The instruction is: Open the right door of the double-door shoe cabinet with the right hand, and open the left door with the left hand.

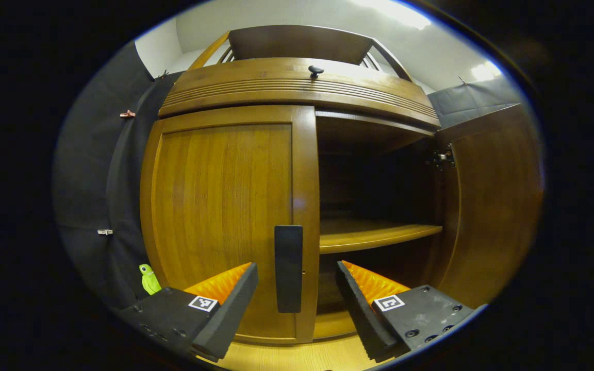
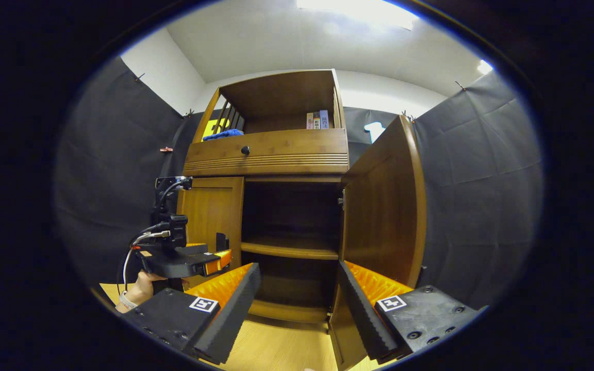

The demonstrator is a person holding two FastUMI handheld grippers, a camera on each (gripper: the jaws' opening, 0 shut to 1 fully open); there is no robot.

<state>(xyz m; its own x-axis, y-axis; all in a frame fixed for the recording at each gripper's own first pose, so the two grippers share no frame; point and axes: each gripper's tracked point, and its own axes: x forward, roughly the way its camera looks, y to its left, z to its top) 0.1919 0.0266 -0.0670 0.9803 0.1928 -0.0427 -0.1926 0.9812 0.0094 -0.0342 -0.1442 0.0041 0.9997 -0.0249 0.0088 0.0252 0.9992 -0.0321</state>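
1. Standing wide open at the right of the shoe cabinet, the right door is showing a dark inside shelf
2. The left door is sitting closed, its dark handle just beyond the left tool, which is gaping and holding nothing
3. The right tool is hanging open and empty, nearer than the cabinet

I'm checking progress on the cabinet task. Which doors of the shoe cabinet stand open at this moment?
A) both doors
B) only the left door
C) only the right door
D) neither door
C: the right door is swung out, baring the shelf, while the left door sits flush and shut, with the open left gripper lined up on its handle.
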